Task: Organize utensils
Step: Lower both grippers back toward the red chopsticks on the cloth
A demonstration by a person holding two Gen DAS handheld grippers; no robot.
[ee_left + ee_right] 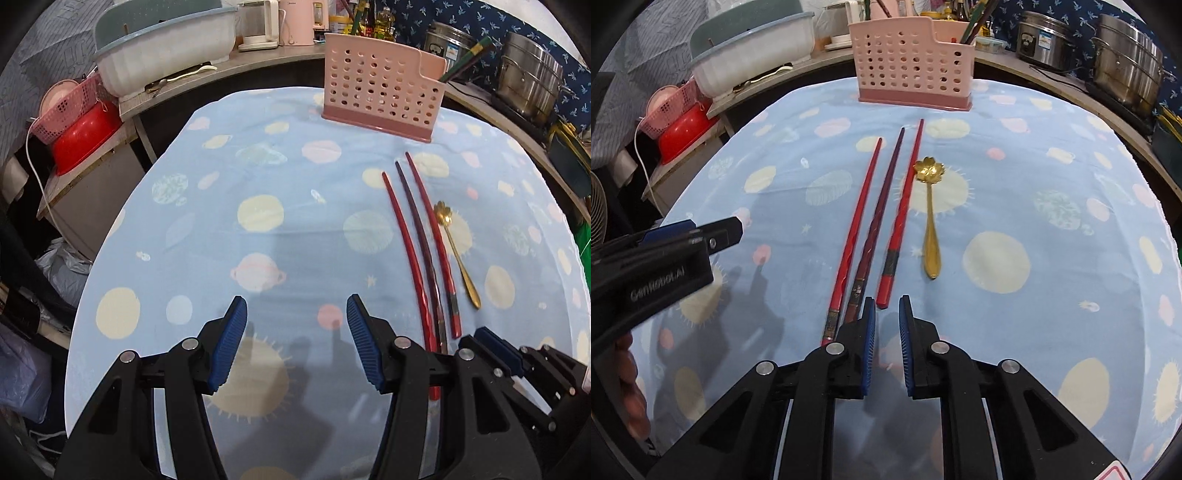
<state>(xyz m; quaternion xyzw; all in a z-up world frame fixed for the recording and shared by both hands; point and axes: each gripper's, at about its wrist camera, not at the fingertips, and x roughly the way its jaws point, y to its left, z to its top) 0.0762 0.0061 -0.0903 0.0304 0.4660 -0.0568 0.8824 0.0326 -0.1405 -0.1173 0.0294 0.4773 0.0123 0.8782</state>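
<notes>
Three chopsticks point(882, 221) and a gold spoon point(930, 221) lie untouched on the counter point(1052, 302); right tool point(887, 306), narrowly parted and empty, must straddle one; left tool point(296, 308) gapes, empty; pink holder point(912, 70) awaits.

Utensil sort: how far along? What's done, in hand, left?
Done: nothing visibly sorted; I can't tell whether the dark sticks behind the pink holder sit inside it. In hand: nothing. The right gripper is nearly closed on air just short of the chopsticks' near ends; the left gripper is open and empty. Left: three chopsticks and the gold spoon lie on the tablecloth.
</notes>
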